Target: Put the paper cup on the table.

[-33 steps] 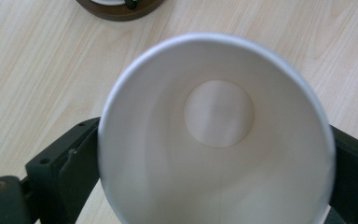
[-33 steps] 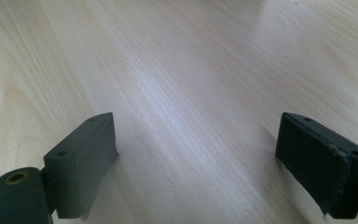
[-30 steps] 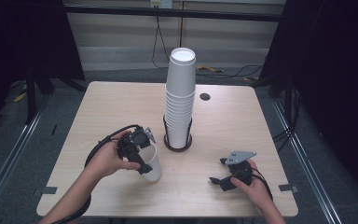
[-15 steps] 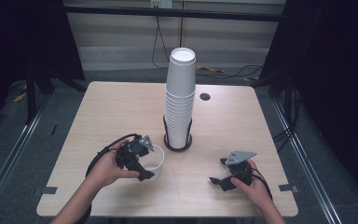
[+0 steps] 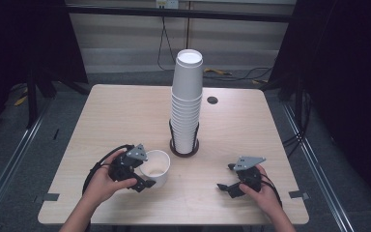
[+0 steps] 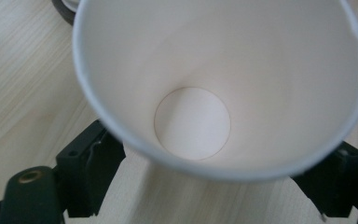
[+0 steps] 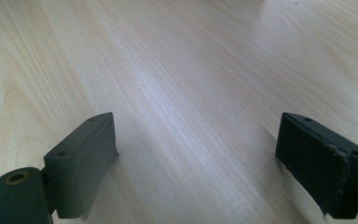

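Note:
A white paper cup (image 5: 158, 166) sits at the front left of the table, its mouth tipped up. My left gripper (image 5: 147, 170) is shut on the cup, one jaw on each side of its wall. The left gripper view looks straight into the cup (image 6: 200, 93), down to its round bottom, with the black jaws flanking it. My right gripper (image 5: 225, 177) rests low at the front right, open. In the right gripper view its jaws (image 7: 196, 158) stand wide apart over bare wood.
A tall stack of white cups (image 5: 187, 96) stands in a black wire holder (image 5: 184, 148) at the table's middle. A small dark hole (image 5: 212, 100) sits in the table top behind it. The table's front edge (image 5: 174, 223) runs just below both hands.
My left hand has drawn the cup slightly lower and nearer the front edge, tipping its mouth toward the gripper. The right gripper has not moved.

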A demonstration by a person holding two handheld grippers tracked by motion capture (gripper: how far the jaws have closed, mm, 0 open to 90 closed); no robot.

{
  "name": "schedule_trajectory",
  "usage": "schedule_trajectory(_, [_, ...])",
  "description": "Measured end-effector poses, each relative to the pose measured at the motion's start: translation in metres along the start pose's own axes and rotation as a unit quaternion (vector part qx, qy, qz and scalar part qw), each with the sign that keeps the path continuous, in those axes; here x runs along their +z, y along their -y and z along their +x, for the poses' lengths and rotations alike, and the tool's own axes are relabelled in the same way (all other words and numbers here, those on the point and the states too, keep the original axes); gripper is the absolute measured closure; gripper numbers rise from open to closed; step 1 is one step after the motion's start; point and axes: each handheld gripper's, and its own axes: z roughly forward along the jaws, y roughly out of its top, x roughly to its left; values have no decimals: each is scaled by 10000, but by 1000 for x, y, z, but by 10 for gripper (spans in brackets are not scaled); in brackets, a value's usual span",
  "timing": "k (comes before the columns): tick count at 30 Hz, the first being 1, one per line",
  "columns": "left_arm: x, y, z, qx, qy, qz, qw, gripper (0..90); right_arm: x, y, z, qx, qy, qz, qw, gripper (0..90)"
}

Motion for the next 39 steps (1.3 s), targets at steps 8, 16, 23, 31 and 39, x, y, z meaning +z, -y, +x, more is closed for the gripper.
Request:
schedule_trajectory(8, [0, 30, 4, -217, 17, -122, 9997, 161, 0, 0, 0, -7, 1, 3, 10000, 120])
schedule_trajectory(16, [4, 55, 13, -537, -131, -127, 9984, 160, 0, 0, 0, -7, 1, 3, 10000, 120])
schedule_trajectory(23, [9, 72, 18, -543, -427, -185, 9974, 156, 0, 0, 0, -6, 0, 3, 10000, 121])
schedule_trajectory(31, [17, 83, 21, -568, -850, -639, 9927, 1, 0, 0, 0, -7, 1, 3, 10000, 121])
schedule_trajectory(39, [17, 83, 21, -583, -875, -638, 9924, 0, 0, 0, 0, -10, 19, 3, 10000, 118])
